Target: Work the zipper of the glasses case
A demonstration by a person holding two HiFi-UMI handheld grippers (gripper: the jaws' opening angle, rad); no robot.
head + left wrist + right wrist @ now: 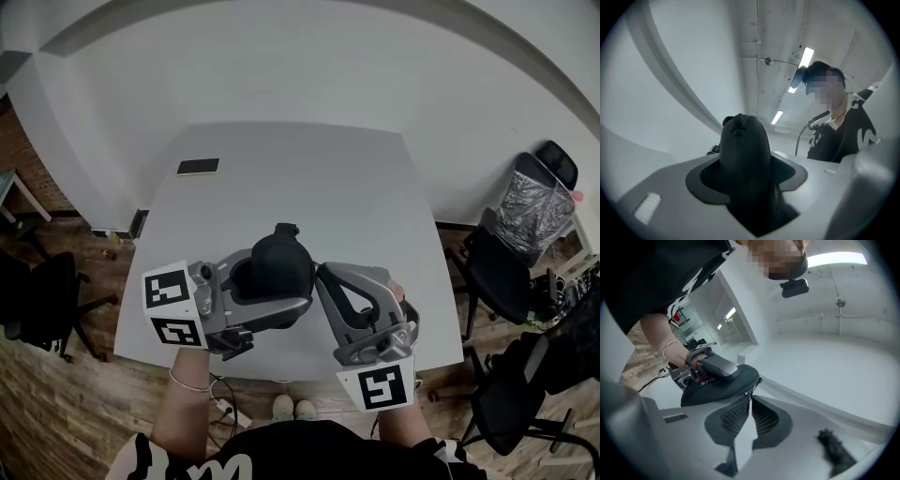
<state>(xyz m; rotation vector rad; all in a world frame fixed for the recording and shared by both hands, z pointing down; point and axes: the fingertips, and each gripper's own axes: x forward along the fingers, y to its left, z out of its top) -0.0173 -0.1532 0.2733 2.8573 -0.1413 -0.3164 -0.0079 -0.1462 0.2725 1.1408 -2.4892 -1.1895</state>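
The black glasses case (279, 258) was up above the grey table (281, 178), near the 6 o'clock edge, right in front of the person. It was not lying on the table.

The left gripper (277, 286) came in from 9 o'clock. Its two jaws were partly apart, with the fat body of the case between them, and they pressed on it from both sides. In the left gripper view the case (743, 154) stood up tall between the grey jaws and filled the gap.

The right gripper (321, 274) came in from 4 o'clock, and its tip touched the right side of the case. In the right gripper view its jaws were very narrow and the tips met at the edge of the case (717, 387). They were pinched on a thin little bit there, which looked like the zipper pull (756, 383).

A flat black thing (198, 167) lay on the table at 11 o'clock, well away from the case. Black chairs (497, 272) stood on the wood floor at 3 o'clock.
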